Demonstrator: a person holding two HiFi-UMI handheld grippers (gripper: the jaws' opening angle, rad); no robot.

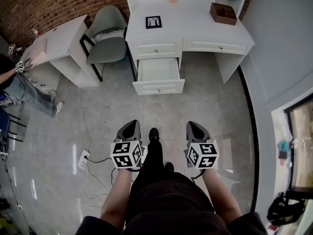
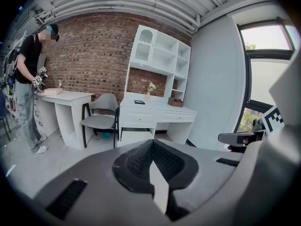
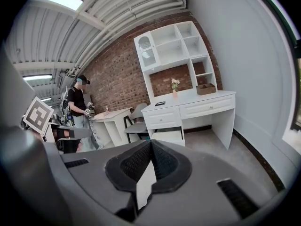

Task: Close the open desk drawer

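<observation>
Drawer [image 1: 159,75], the lower left one of the white desk [image 1: 195,26], stands pulled out over the grey floor [image 1: 210,106]. It lies straight ahead of both grippers and well apart from them, closer to the line of the left gripper [image 1: 129,126] than to that of the right gripper [image 1: 196,126]. Each gripper is held low in front of the person's legs and points toward the desk, its jaws pressed together at the tips with nothing between them. Above the open drawer is a closed drawer [image 1: 155,48]. Beyond that, on the desktop, lies a dark flat square, perhaps a frame [image 1: 153,22], with a brown box [image 1: 223,12] farther right. Ahead and to the left of the left gripper are a grey chair [image 1: 106,35], a second white desk [image 1: 63,38] and another person [image 1: 22,87]. A power strip [image 1: 84,159] lies on the floor near the left gripper's left side.
</observation>
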